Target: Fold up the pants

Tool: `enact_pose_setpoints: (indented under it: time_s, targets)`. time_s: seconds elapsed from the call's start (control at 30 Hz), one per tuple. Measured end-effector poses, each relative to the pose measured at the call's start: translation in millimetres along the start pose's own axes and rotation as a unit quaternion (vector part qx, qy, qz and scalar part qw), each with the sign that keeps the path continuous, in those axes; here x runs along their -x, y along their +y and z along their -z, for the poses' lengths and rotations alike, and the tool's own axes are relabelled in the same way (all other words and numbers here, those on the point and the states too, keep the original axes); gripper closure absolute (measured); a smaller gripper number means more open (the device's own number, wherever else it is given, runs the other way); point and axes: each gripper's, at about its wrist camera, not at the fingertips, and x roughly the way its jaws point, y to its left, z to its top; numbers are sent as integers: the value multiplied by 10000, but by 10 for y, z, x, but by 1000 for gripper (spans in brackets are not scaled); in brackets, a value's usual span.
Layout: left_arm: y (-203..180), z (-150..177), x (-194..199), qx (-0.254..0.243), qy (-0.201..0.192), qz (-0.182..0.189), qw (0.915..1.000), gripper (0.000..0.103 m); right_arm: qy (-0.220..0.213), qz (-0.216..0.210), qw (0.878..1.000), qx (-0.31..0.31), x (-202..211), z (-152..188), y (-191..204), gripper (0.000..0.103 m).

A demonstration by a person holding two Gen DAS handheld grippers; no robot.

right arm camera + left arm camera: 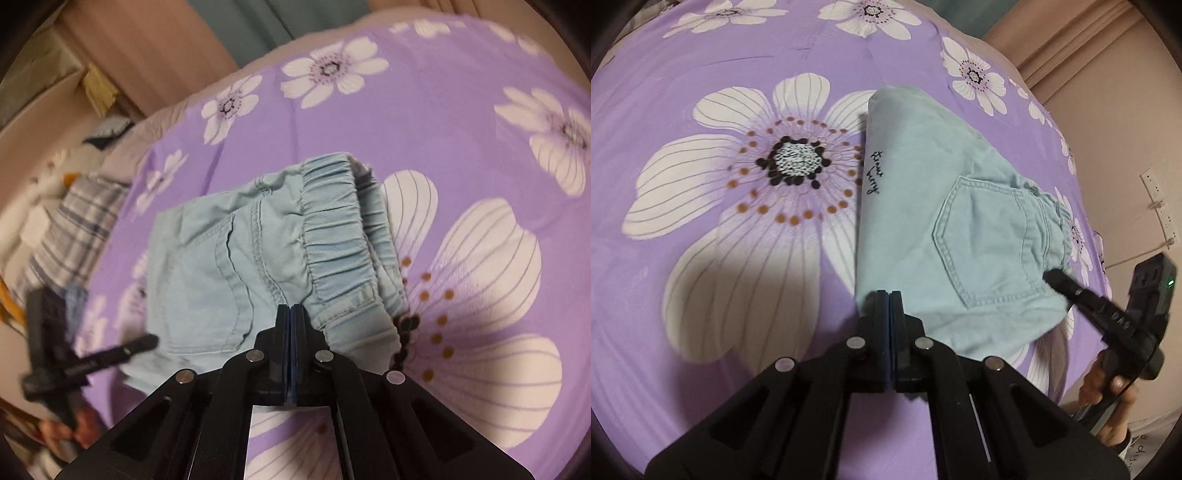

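Pants (pixel 945 221) on floral bedsheet (pixel 701 74) (unobstructed).

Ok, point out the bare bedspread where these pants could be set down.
Free: the bedspread left of the pants, over the big flower, and beyond them. Crowded: the bed edge past the waistband, by the plaid cloth.

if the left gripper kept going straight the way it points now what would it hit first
Most likely the folded light blue pants. The left gripper has its jaws shut, and its tip sits right at the near edge of the cloth, aimed downward. Depth is unclear; it may already touch the fabric, with the purple floral bedsheet underneath.
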Motion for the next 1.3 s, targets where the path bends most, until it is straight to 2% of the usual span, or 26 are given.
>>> enact_pose_setpoints:
  time_s: [0.17, 0.27, 0.33, 0.37, 0.5, 0.57, 0.63, 0.7, 0.8, 1.07, 1.2, 1.3]
  targets:
    - [-138, 10, 136, -41, -207, 194, 9996, 97, 34, -552, 9967, 602, -19, -61, 453, 103]
    - [-252, 43, 67, -362, -181, 91, 9991, 85, 274, -703, 9932, 886, -256, -154, 758, 87]
    - [-247, 110, -105, -423, 33, -88, 9991, 84, 446, -879, 9896, 1048, -443, -236, 942, 84]
    - [-230, 124, -116, -419, -19, -79, 9991, 84, 514, -900, 9882, 1127, -555, -284, 1033, 84]
    - [-263, 156, -100, -646, -90, -163, 9977, 84, 846, -788, 9829, 1432, -978, -420, 1282, 84]
    - [-282, 155, -112, -697, -105, -168, 9974, 84, 975, -578, 9798, 1647, -1154, -471, 1367, 84]
    - [-240, 148, -109, -649, -121, -120, 9977, 84, 1055, -166, 9754, 1930, -1343, -520, 1476, 84]
    - [-227, 152, -117, -587, -155, -72, 9981, 84, 1288, 88, 9729, 1920, -1520, -600, 1530, 84]
    - [-224, 166, -111, -567, -180, -59, 9982, 84, 1479, 211, 9724, 1795, -1648, -693, 1551, 84]
    - [-204, 219, -50, -554, -139, -106, 9983, 84, 1333, 32, 9809, 1416, -1529, -599, 1438, 85]
    - [-253, 128, -130, -579, -90, -127, 9982, 84, 1006, 172, 9759, 1930, -1226, -471, 1532, 85]
    - [-269, 80, -150, -554, -63, -134, 9984, 84, 895, 11, 9713, 2204, -843, -208, 1464, 85]
